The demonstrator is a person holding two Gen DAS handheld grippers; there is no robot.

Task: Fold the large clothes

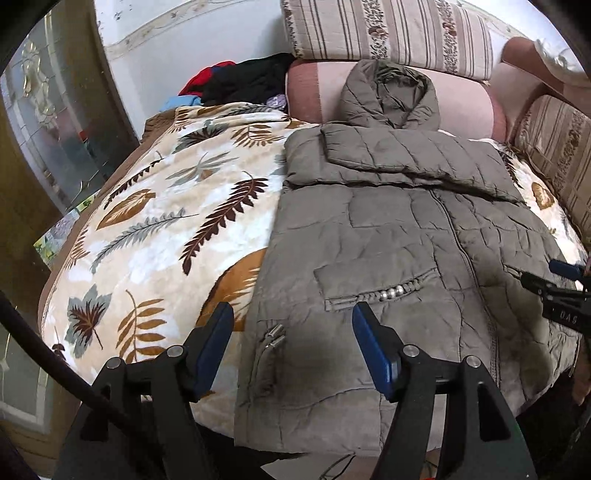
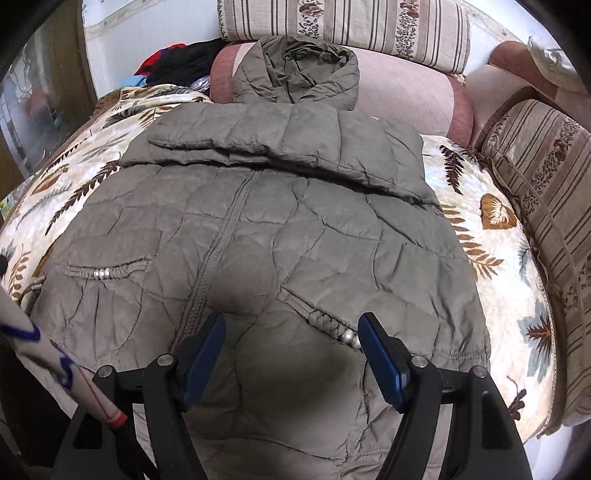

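A grey-green quilted hooded jacket (image 1: 399, 236) lies front up on a leaf-print blanket (image 1: 155, 221), both sleeves folded across the chest, the hood (image 1: 388, 92) resting against the pink sofa back. My left gripper (image 1: 293, 317) is open and empty above the jacket's lower left edge near a pocket. My right gripper (image 2: 291, 325) is open and empty above the lower right part of the jacket (image 2: 258, 229), close to a beaded pocket (image 2: 332, 325). The right gripper also shows at the right edge of the left wrist view (image 1: 561, 284).
Striped cushions (image 2: 343, 26) sit on the pink sofa back (image 2: 410, 96) and along the right side (image 2: 546, 192). A pile of black, red and blue clothes (image 1: 236, 81) lies at the back left. A glass-panelled door (image 1: 48, 122) stands on the left.
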